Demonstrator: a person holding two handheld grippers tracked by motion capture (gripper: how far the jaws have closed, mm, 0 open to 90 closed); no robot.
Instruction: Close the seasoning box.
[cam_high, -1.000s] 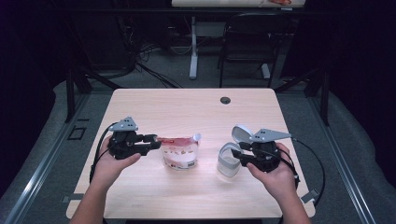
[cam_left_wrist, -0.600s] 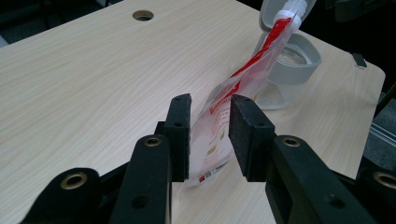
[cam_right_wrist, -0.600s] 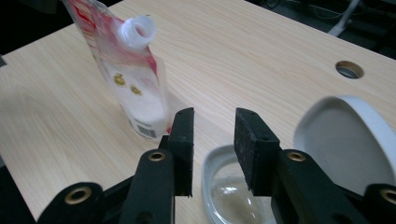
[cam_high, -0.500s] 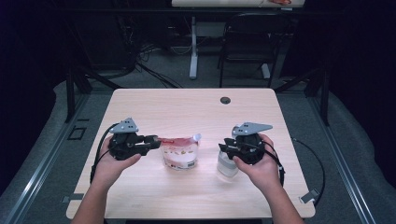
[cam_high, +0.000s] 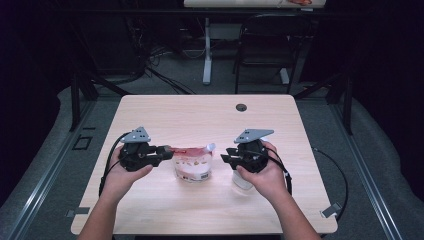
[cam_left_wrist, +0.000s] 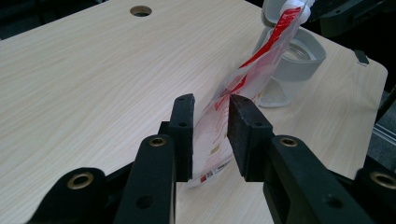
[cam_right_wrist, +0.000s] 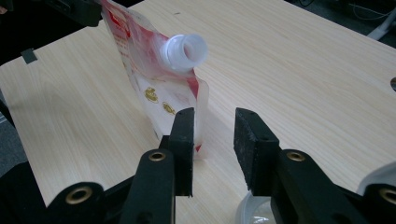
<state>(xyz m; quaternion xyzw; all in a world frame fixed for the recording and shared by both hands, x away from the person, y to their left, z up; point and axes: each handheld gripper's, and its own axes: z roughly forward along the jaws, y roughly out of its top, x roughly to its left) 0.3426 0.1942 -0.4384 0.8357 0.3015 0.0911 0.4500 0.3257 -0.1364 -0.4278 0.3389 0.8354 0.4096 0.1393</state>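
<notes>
Right gripper (cam_high: 226, 156) has slid toward nine o'clock, jaws parted, closing in on the pouch's (cam_high: 192, 162) edge.
Left gripper (cam_left_wrist: 210, 128), jaws just narrowing, pinches the pouch.

The right gripper (cam_high: 226, 156) now sits closer to the pouch (cam_high: 192, 162), above the jar (cam_high: 241, 180). The left gripper (cam_high: 169, 149) has its jaws closing on the pouch's edge.

Two forearms reach in from the near edge. The left claw (cam_high: 167, 149) points right, level, its jaws just closing to a narrow gap. The right claw (cam_high: 226, 156) points left, jaws parted (nothing pressed between them), hand wrapped around its body.
</notes>
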